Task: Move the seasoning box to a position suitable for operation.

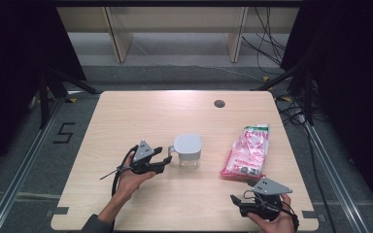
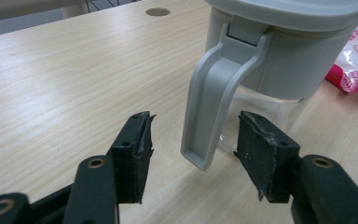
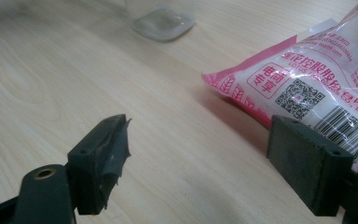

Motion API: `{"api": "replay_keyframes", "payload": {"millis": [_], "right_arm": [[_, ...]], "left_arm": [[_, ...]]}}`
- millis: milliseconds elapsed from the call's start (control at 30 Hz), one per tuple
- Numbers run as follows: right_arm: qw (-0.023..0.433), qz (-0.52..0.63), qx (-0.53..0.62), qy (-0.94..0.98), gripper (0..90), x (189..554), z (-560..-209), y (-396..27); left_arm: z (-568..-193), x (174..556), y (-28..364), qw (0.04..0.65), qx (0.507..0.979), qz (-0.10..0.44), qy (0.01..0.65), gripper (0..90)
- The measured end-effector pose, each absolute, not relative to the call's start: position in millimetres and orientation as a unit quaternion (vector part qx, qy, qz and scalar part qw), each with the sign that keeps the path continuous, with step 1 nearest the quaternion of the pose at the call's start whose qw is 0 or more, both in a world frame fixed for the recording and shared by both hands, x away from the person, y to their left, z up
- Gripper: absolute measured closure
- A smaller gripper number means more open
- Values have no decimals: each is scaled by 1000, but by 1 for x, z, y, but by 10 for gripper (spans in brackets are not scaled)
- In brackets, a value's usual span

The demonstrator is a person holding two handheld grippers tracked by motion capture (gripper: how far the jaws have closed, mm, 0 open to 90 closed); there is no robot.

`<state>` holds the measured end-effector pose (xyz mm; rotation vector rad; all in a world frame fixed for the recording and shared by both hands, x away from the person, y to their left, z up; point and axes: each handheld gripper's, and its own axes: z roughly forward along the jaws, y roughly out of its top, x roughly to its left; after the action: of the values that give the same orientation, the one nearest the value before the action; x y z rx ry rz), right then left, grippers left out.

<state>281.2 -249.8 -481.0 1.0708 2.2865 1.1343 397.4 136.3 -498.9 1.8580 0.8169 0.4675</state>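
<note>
My left claw (image 2: 193, 154) is wide open, with the jug (image 2: 279, 51) handle (image 2: 214, 102) between my pads, not touching.

Even overhead light falls brightly on the pale wooden table (image 1: 141, 121) while the surroundings sink into near black, shadows beneath things stay soft and short, the crinkled pink-and-white plastic bag (image 3: 317, 79) shows mild glare, and the far tabletop in the right gripper view blurs out of focus.
</note>
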Motion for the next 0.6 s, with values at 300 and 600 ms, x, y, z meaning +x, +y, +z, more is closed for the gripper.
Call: {"api": "replay_keyframes", "payload": {"millis": [300,600], "right_arm": [[186,404,377,813,218,282,-482,-250],[179,406,383,810,217,281,-481,-248]], "left_arm": [[-476,384,149,512,765,194,338,388],[-457,374,147,530,756,209,323,529]]}}
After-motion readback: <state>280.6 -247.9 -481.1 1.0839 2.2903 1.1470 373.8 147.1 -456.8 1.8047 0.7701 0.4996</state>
